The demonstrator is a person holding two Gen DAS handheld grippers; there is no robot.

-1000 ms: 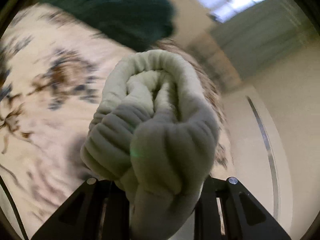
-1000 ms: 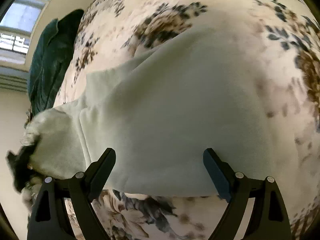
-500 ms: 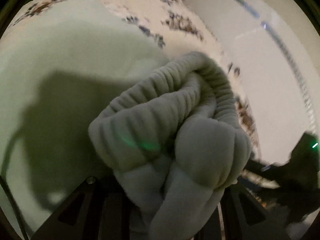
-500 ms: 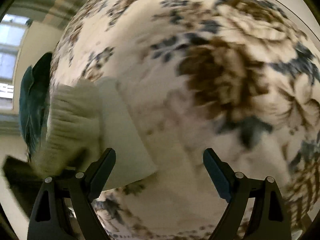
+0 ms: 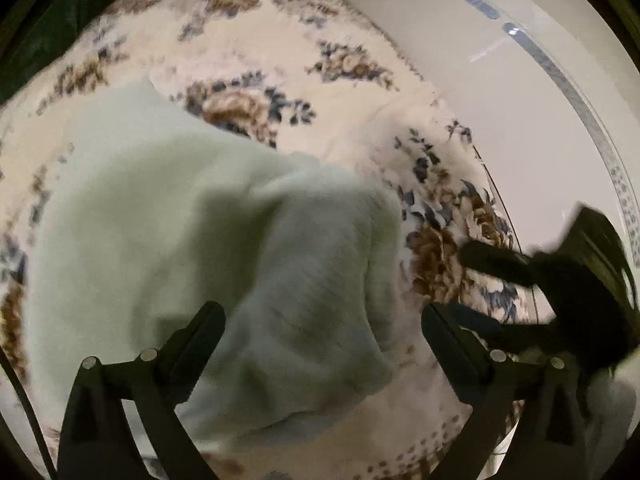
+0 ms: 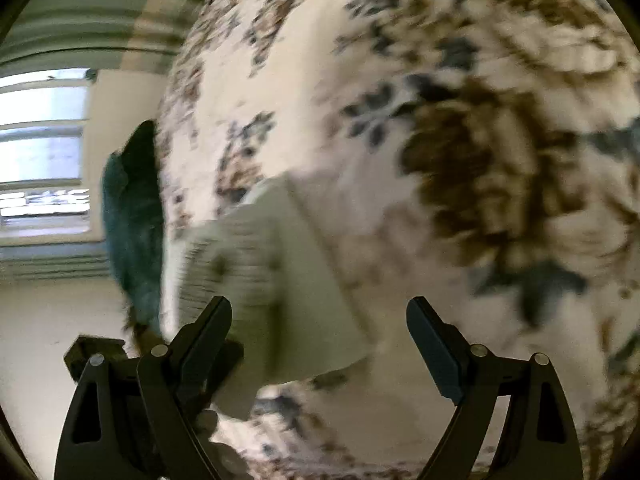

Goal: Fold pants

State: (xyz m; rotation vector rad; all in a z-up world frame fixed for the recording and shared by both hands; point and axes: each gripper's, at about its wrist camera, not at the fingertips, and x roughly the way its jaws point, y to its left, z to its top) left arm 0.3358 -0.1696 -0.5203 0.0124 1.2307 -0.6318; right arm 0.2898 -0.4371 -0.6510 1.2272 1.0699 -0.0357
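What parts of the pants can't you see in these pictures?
- Left wrist view: the pants run under the open left gripper and past the bottom edge.
- Right wrist view: motion blur smears the pants; the right gripper covers their lower left corner.
- Fold count: cannot tell.

Pants point(image 5: 192, 216): pale mint green, plain. Bedspread point(image 5: 280, 40) beneath them: cream, printed with brown and blue-grey flowers. Pillow point(image 6: 132, 216): dark teal. Both my grippers point(image 5: 320, 336) point(image 6: 320, 328): black.
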